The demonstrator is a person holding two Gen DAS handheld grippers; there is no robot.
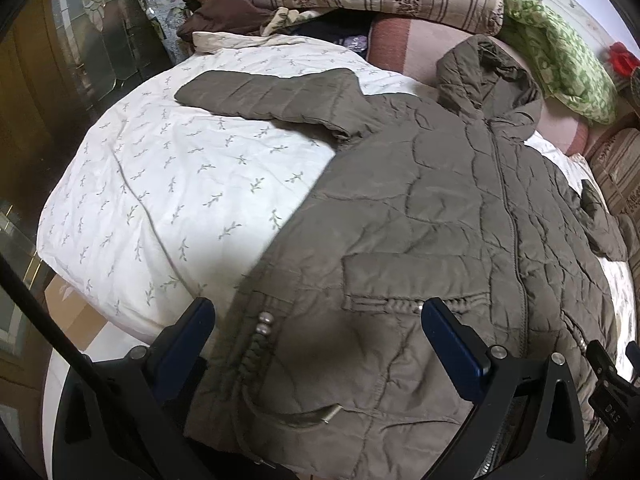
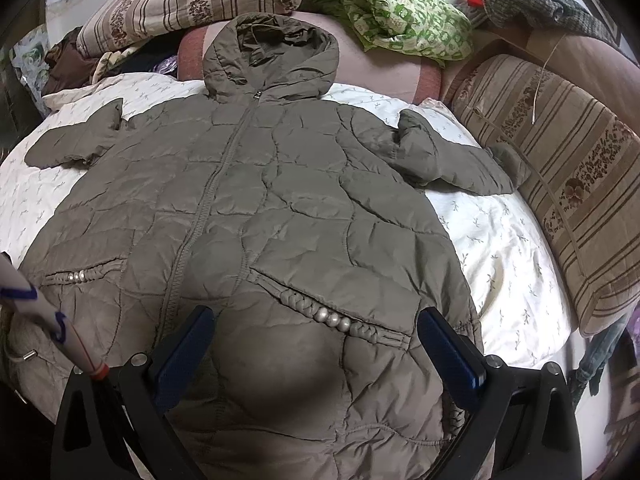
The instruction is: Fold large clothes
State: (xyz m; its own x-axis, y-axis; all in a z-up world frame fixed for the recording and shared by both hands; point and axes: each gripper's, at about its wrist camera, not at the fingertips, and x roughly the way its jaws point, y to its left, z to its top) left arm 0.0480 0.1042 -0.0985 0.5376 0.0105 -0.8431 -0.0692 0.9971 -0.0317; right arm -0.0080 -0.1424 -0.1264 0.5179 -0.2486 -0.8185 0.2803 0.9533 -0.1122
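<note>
White leaf-print sheet (image 1: 160, 184), striped pillows (image 2: 560, 184)

Left gripper (image 1: 318, 312) and right gripper (image 2: 316, 320) hover, fingers spread wide.

jackets: 1 (image 2: 256, 200) | striped cushions: 2 (image 2: 188, 4) | green quilts: 1 (image 2: 400, 12) | tongs: 2 (image 1: 318, 312)

Bed (image 2: 500, 248) under white leaf-print sheet. Olive quilted hooded coat (image 2: 256, 208) spread flat across it, zipped, sleeves out left and right. Striped pillows (image 2: 192, 4) and green patterned quilt (image 2: 400, 16) at far end.
</note>
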